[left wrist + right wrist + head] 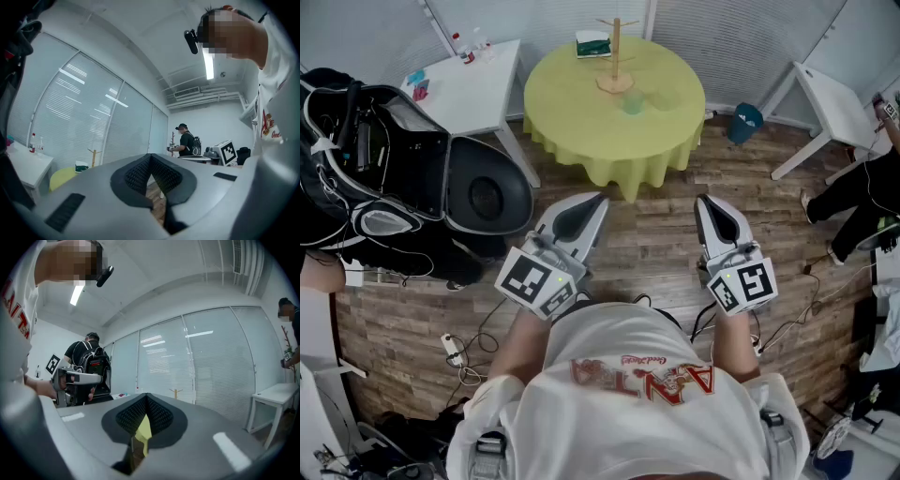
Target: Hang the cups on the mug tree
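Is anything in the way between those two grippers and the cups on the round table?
Nothing visible does: only open wooden floor lies between the left gripper, the right gripper and the round table, where the cups stand near the mug tree.

1. A round counter [581, 131] draped in yellow-green cloth carries an upright wooden mug tree [616, 56].
2. Two pale green cups [633, 101] stand side by side near its base.
3. The left tongs [592, 201] and right tongs [703, 201] hover over the wood floor [656, 234], jaws together, well apart from the counter.
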